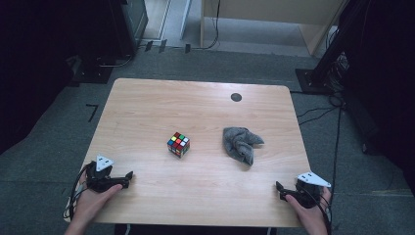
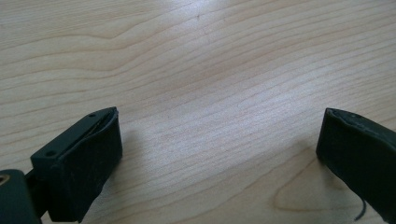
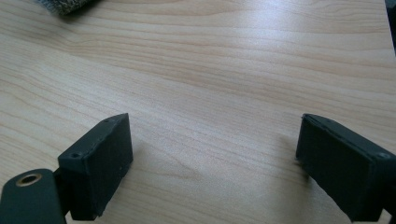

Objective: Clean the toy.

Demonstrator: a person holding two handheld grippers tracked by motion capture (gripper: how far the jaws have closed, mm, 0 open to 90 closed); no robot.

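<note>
The cube [image 1: 178,144] sits on the tabletop [image 1: 147,107] near its middle. The cloth [image 1: 241,143] lies on the tabletop to the right of the cube, well apart from it. The left claw [image 1: 128,177] rests before the cube and to its left, at the near edge. The right claw [image 1: 279,190] rests before the cube and far to its right, beyond the cloth.

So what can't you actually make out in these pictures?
- Puzzle cube, high view: its far and bottom faces are turned away.
- Grey cloth, right gripper view: cut off by the top edge.
- Anything under the cloth, high view: hidden by its folds.
- Dark disc on the table: too small to identify.
</note>
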